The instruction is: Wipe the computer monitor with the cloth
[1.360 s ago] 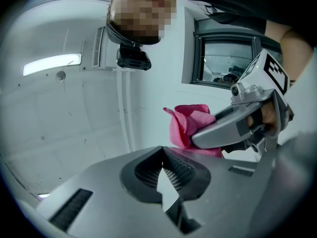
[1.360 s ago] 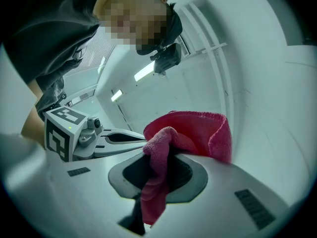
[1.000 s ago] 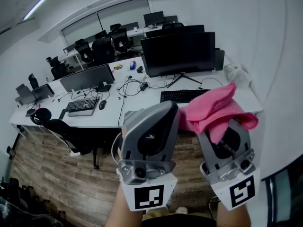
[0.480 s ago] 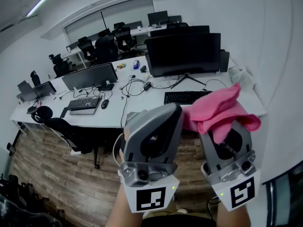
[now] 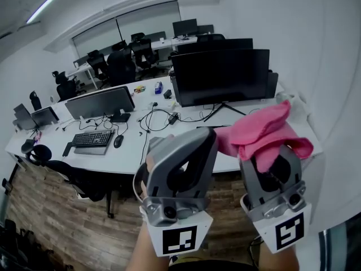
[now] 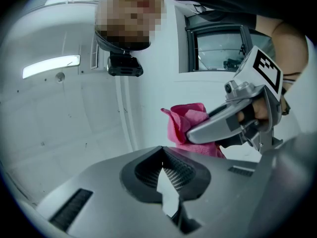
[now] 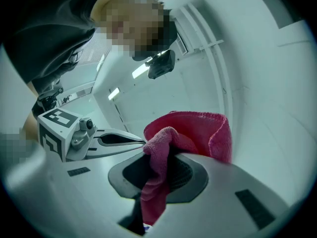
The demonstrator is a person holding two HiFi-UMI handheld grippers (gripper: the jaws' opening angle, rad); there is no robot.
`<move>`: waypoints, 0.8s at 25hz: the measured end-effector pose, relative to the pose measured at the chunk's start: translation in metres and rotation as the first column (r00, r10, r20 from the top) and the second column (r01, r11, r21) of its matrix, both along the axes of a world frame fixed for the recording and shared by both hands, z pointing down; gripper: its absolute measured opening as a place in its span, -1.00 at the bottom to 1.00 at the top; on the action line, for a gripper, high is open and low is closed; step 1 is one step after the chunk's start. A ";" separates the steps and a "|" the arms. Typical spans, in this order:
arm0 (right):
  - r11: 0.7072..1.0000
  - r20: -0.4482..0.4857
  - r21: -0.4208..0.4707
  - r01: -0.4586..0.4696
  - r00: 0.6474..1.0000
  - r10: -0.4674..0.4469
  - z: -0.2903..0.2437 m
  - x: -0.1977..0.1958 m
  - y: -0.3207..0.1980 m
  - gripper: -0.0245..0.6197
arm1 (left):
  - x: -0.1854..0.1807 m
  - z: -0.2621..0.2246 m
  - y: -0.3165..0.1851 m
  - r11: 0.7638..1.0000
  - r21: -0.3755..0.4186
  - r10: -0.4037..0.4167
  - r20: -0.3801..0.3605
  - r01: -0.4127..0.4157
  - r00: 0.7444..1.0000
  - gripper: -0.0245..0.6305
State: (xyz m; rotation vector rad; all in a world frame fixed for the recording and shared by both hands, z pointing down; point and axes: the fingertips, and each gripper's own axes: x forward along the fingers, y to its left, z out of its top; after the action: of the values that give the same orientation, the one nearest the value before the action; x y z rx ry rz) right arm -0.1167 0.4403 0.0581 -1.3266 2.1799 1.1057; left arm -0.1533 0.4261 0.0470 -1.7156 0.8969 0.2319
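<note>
The wipe has not begun: this looks like the approach step, with the cloth in hand and the screen not yet reached. The black computer monitor [image 5: 221, 75] stands upright on the white desk [image 5: 127, 154], well apart from both grippers, which are held up in front of the person. The right gripper [image 5: 269, 158] has its jaws clamped on the pink cloth [image 5: 260, 130]; a fold is pinched between them, a tail hangs down through the gap, and the rest bunches over the jaw tips. The left gripper [image 5: 204, 135] has its jaws drawn together with nothing between them (only a thin sliver of light shows at the seam). The next move, as I judge it, calls for carrying the cloth forward over the desk until the bunched part meets the screen flat, keeping the clamp firm so the cloth does not slip out.
</note>
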 end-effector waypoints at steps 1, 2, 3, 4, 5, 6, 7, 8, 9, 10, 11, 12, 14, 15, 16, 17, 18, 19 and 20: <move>1.000 -0.002 0.008 -0.006 1.000 0.006 -0.002 -0.001 -0.015 -0.72 | -0.001 -0.001 -0.016 1.000 0.006 0.002 0.000 -0.002 1.000 -0.91; 1.000 -0.004 0.013 -0.010 1.000 0.010 -0.003 -0.003 -0.031 -0.72 | -0.002 -0.002 -0.033 1.000 0.011 0.005 -0.002 -0.005 1.000 -0.91; 1.000 -0.007 0.015 -0.016 1.000 0.016 -0.004 -0.004 -0.047 -0.72 | -0.003 -0.003 -0.050 1.000 0.015 0.008 -0.002 -0.008 1.000 -0.91; 1.000 -0.010 0.014 -0.021 1.000 0.021 -0.005 -0.006 -0.064 -0.72 | -0.003 -0.004 -0.068 1.000 0.017 0.011 -0.001 -0.011 1.000 -0.91; 1.000 -0.013 0.011 -0.027 1.000 0.027 -0.006 -0.006 -0.081 -0.72 | -0.003 -0.006 -0.085 1.000 0.018 0.015 0.000 -0.015 1.000 -0.91; 0.999 -0.015 0.007 -0.033 0.999 0.033 -0.008 -0.006 -0.097 -0.72 | -0.002 -0.008 -0.102 1.000 0.017 0.020 0.003 -0.020 1.000 -0.91; 0.999 -0.014 0.004 -0.040 0.999 0.040 -0.010 -0.006 -0.113 -0.72 | -0.001 -0.011 -0.118 1.000 0.015 0.027 0.005 -0.027 1.000 -0.91; 0.999 -0.011 0.002 -0.046 0.999 0.046 -0.012 -0.005 -0.128 -0.72 | 0.000 -0.013 -0.133 0.999 0.012 0.034 0.007 -0.035 0.999 -0.91; 0.999 -0.008 0.001 -0.050 0.999 0.050 -0.014 -0.004 -0.142 -0.72 | 0.002 -0.015 -0.147 0.999 0.011 0.042 0.010 -0.042 0.999 -0.91; 0.999 -0.006 0.000 -0.054 0.999 0.054 -0.016 -0.004 -0.155 -0.72 | 0.003 -0.016 -0.161 0.999 0.009 0.049 0.013 -0.049 0.999 -0.91; 0.998 -0.004 -0.002 -0.058 0.998 0.058 -0.016 -0.005 -0.169 -0.72 | 0.003 -0.017 -0.174 0.998 0.007 0.056 0.016 -0.056 0.998 -0.91; 0.998 -0.003 -0.003 -0.060 0.998 0.060 -0.017 -0.007 -0.181 -0.72 | 0.003 -0.017 -0.187 0.998 0.005 0.062 0.019 -0.062 0.998 -0.91; 0.998 -0.004 -0.007 -0.066 0.998 0.066 -0.018 -0.011 -0.206 -0.72 | 0.001 -0.018 -0.211 0.997 0.000 0.072 0.022 -0.072 0.997 -0.91; 0.998 -0.005 -0.008 -0.069 0.998 0.069 -0.019 -0.013 -0.219 -0.72 | 0.000 -0.019 -0.224 0.997 -0.001 0.078 0.023 -0.078 0.997 -0.91; 0.997 -0.006 -0.008 -0.073 0.997 0.073 -0.020 -0.014 -0.231 -0.72 | -0.002 -0.020 -0.236 0.997 0.000 0.082 0.024 -0.082 0.996 -0.91; 0.997 -0.007 -0.007 -0.076 0.997 0.076 -0.022 -0.016 -0.243 -0.72 | -0.003 -0.021 -0.248 0.996 0.002 0.085 0.024 -0.085 0.996 -0.91; 0.997 -0.007 -0.007 -0.079 0.997 0.079 -0.023 -0.018 -0.255 -0.72 | -0.005 -0.023 -0.260 0.996 0.004 0.087 0.024 -0.087 0.996 -0.91; 0.997 -0.008 -0.006 -0.082 0.997 0.082 -0.024 -0.019 -0.267 -0.72 | -0.006 -0.024 -0.272 0.996 0.005 0.089 0.024 -0.089 0.996 -0.91; 0.996 -0.009 -0.006 -0.085 0.996 0.084 -0.024 -0.020 -0.278 -0.72 | -0.007 -0.024 -0.283 0.996 0.007 0.089 0.024 -0.090 0.996 -0.91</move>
State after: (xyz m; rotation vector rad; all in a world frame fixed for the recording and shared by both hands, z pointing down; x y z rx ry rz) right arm -0.1371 0.1618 0.0343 -1.4311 2.1527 1.1386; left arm -0.1607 0.1431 0.0229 -1.7498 0.8017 0.2740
